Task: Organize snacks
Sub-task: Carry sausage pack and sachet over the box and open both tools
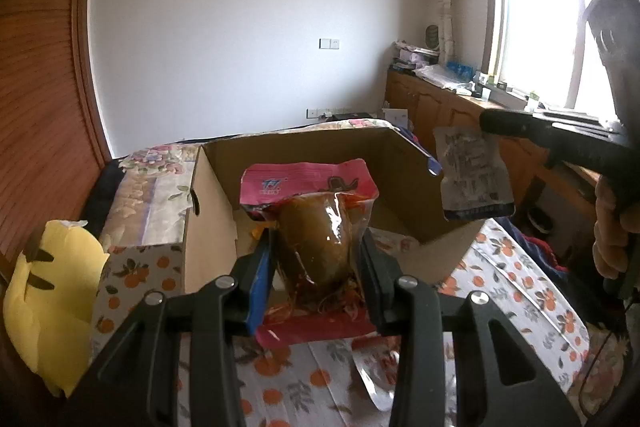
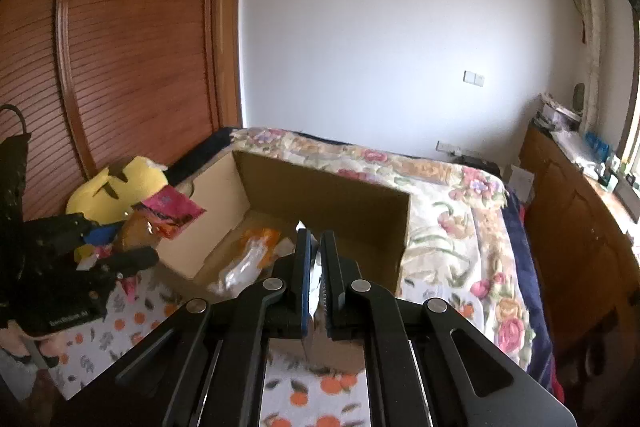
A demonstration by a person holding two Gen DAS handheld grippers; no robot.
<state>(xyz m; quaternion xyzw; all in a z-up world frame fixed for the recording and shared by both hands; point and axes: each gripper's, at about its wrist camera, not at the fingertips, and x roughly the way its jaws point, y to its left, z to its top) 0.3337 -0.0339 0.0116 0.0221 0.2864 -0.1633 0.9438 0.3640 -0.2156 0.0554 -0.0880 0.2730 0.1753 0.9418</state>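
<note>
The cardboard box [image 1: 216, 211] sits open-topped on a bed covered by an orange-print cloth [image 1: 288, 379], and everything here is placed against it.

The left gripper [image 1: 316, 267] hangs just in front of the box's near wall, its jaws partly closed and pressing on both sides of a pink-edged snack pouch [image 1: 320, 227]. The pouch stands nearly upright, long axis running from the jaws up toward the box's far wall, pink header at the top, clear middle showing a brown filling.

The right gripper [image 2: 316, 267] is over the box's near right corner, jaws almost fully together, pinching the top edge of a silver pouch [image 1: 472, 175]. In the left wrist view that pouch hangs below the fingertips, long axis close to vertical and a little tilted, printed face toward the camera, just outside the box's right wall.

Inside the box, on its floor, lies an orange and clear packet [image 2: 252, 255]. Another silver packet [image 1: 376, 375] lies flat on the cloth in front of the box. A yellow plush toy [image 1: 52, 311] rests to the box's left.
</note>
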